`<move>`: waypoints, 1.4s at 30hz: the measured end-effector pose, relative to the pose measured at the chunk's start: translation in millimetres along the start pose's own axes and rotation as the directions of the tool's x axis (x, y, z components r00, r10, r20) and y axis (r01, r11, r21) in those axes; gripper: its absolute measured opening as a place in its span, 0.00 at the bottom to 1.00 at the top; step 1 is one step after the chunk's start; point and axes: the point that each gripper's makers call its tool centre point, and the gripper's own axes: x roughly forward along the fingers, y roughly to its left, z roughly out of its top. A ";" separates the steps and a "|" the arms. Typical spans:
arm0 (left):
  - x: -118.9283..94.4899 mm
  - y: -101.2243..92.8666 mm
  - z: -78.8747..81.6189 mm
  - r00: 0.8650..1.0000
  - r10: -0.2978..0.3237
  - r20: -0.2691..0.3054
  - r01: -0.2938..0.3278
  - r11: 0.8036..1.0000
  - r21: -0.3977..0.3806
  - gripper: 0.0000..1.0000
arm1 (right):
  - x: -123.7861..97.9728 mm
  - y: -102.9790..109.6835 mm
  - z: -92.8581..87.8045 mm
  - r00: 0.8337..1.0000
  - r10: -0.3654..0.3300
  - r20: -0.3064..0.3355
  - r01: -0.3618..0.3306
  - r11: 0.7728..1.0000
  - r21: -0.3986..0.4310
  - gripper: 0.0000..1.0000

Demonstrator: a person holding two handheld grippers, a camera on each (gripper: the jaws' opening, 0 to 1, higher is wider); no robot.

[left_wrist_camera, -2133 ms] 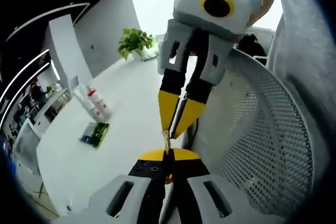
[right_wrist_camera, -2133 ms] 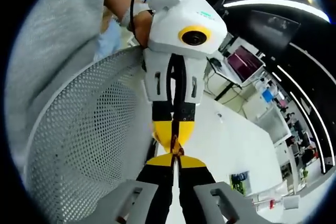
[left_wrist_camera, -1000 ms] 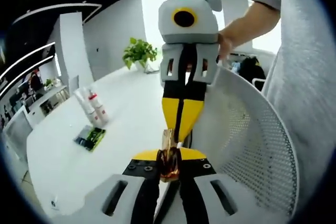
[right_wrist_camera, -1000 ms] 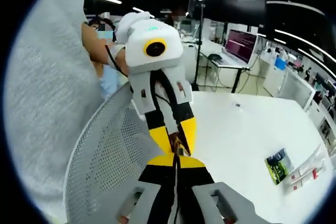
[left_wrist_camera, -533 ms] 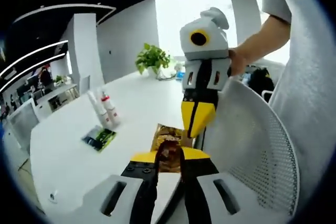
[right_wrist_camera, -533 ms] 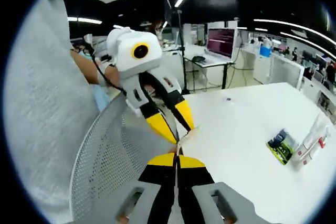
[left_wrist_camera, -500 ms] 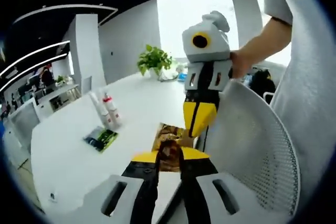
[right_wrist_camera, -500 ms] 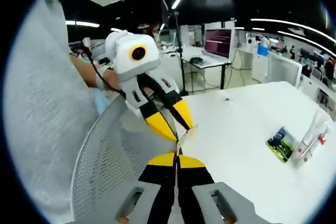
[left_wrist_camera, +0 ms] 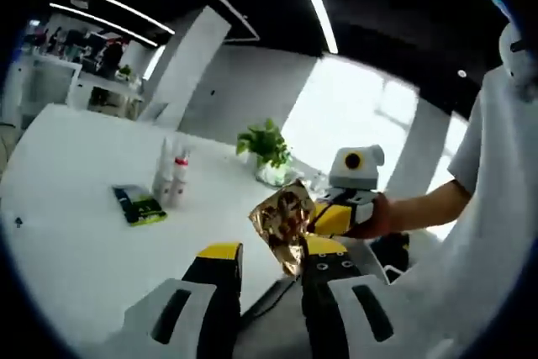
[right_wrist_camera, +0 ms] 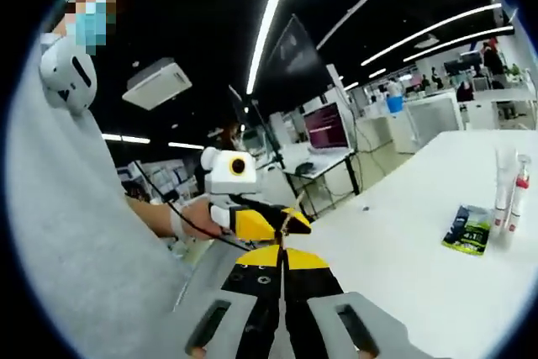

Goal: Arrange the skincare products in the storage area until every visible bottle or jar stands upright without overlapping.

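Two slim white bottles with red caps [left_wrist_camera: 172, 176] stand upright side by side on the white table [left_wrist_camera: 59, 241]; they also appear at the right of the right gripper view [right_wrist_camera: 509, 187]. A flat green packet [left_wrist_camera: 139, 205] lies beside them [right_wrist_camera: 468, 229]. My left gripper [left_wrist_camera: 271, 250] is open. A crumpled gold wrapper [left_wrist_camera: 284, 218] hangs just above its jaws, by the right one. My right gripper [left_wrist_camera: 318, 218] reaches in from the right and touches that wrapper. In its own view my right gripper [right_wrist_camera: 284, 250] is shut on the wrapper's thin edge [right_wrist_camera: 288, 226].
A potted plant [left_wrist_camera: 267, 147] stands at the table's far side. A person in a grey top [right_wrist_camera: 76, 233] holds both grippers, and a forearm [left_wrist_camera: 420, 206] shows behind the right one. Desks and monitors [right_wrist_camera: 324, 128] stand beyond the table.
My left gripper's jaws have parted and let go of the gold wrapper, which the right gripper holds. Both cameras have lifted and drawn back, so the chair has left the views.
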 end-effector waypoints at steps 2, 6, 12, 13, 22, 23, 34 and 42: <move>-2.4 -2.8 0.9 1.000 -0.015 0.004 0.015 1.000 0.000 0.10 | 5.0 1.7 0.2 1.000 0.012 0.009 -0.012 1.000 0.012 0.00; -7.0 2.4 7.2 0.999 -0.003 0.037 0.004 1.000 -0.016 0.03 | 8.4 -1.9 -1.6 1.000 0.013 0.024 -0.015 0.997 0.080 0.00; -6.9 -0.2 10.6 0.998 -0.018 0.056 0.018 1.000 -0.014 0.00 | 12.9 -2.5 4.5 0.998 0.012 0.058 -0.018 0.994 0.105 0.05; -6.6 0.3 10.3 0.998 -0.014 0.054 0.014 1.000 -0.012 0.00 | 14.5 -3.5 7.0 0.997 0.004 0.073 -0.013 0.992 0.123 0.12; -4.9 -7.5 4.1 0.998 -0.057 0.021 0.058 0.998 -0.021 0.00 | 20.8 0.7 11.8 0.992 0.047 0.117 -0.065 0.985 0.161 0.00; -5.5 -9.8 8.5 0.996 -0.073 0.045 0.074 0.997 -0.020 0.00 | 20.4 3.4 16.9 0.986 0.059 0.154 -0.091 0.973 0.210 0.00; -10.4 -19.3 14.2 0.985 -0.155 0.074 0.165 0.974 -0.157 0.00 | 21.5 2.2 31.4 0.939 0.088 0.331 -0.222 0.891 0.395 0.00; -10.4 -10.7 17.4 0.983 -0.162 0.086 0.180 0.942 -0.283 0.00 | 24.7 -4.1 33.2 0.942 0.057 0.332 -0.198 0.891 0.410 0.00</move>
